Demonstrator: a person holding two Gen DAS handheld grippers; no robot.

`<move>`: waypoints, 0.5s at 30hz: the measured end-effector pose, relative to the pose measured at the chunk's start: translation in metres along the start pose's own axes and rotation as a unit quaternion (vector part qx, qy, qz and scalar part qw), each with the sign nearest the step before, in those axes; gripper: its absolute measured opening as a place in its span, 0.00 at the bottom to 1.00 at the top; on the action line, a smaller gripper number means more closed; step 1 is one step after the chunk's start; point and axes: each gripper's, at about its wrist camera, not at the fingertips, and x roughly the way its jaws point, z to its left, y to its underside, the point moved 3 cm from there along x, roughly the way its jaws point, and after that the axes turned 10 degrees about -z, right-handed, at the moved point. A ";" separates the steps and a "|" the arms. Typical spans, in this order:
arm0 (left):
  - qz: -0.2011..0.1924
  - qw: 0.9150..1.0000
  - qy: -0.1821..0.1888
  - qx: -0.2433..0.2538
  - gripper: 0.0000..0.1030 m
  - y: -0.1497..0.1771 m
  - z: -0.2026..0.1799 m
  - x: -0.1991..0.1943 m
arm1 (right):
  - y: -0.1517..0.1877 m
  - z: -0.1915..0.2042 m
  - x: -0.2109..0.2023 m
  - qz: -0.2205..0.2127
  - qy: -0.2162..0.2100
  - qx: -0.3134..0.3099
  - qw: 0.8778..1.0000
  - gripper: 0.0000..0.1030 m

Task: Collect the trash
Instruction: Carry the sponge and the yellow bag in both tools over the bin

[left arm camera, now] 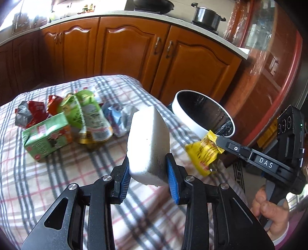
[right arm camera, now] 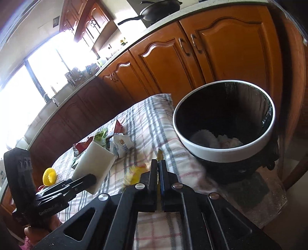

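Observation:
My left gripper (left arm camera: 147, 167) is shut on a white foam block (left arm camera: 148, 142) and holds it above the checked tablecloth (left arm camera: 57, 184). The block also shows in the right wrist view (right arm camera: 94, 165). My right gripper (right arm camera: 158, 167) is shut on a yellow wrapper (left arm camera: 204, 152), held near the rim of the white-rimmed black bin (left arm camera: 204, 117). The bin (right arm camera: 227, 150) stands beyond the table's right edge with crumpled white trash inside. More trash lies on the cloth: a green carton (left arm camera: 46, 138), a green pouch (left arm camera: 86, 115), a red wrapper (left arm camera: 36, 111) and a blue-white wrapper (left arm camera: 117, 117).
Wooden cabinets (left arm camera: 125, 50) run behind the table under a counter with a pot (left arm camera: 207, 17). A yellow round scrubber (right arm camera: 49, 176) lies on the cloth at the left in the right wrist view. A wooden door frame (left arm camera: 269, 77) stands to the right of the bin.

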 end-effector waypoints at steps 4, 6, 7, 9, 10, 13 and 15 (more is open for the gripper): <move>0.004 1.000 0.003 0.004 0.32 -0.004 -0.007 0.006 | -0.003 -0.006 -0.002 -0.005 0.001 -0.004 1.000 0.01; 0.003 1.000 0.005 0.007 0.32 -0.005 -0.010 0.007 | -0.007 -0.007 -0.005 -0.011 0.002 -0.006 1.000 0.01; 0.003 1.000 0.007 0.008 0.32 -0.006 -0.012 0.008 | -0.008 -0.008 -0.006 -0.013 0.002 -0.007 1.000 0.01; 0.001 1.000 0.010 0.011 0.32 -0.008 -0.017 0.010 | -0.014 -0.008 -0.007 -0.019 0.002 -0.008 1.000 0.01; 0.001 1.000 0.012 0.013 0.32 -0.009 -0.020 0.011 | -0.015 -0.009 -0.007 -0.021 0.003 -0.008 1.000 0.01; 0.002 1.000 0.019 0.020 0.32 -0.014 -0.029 0.018 | -0.023 -0.013 -0.010 -0.031 0.009 -0.010 0.999 0.01; 0.002 0.999 0.023 0.024 0.32 -0.017 -0.034 0.022 | -0.029 -0.018 -0.012 -0.038 0.014 -0.007 0.999 0.01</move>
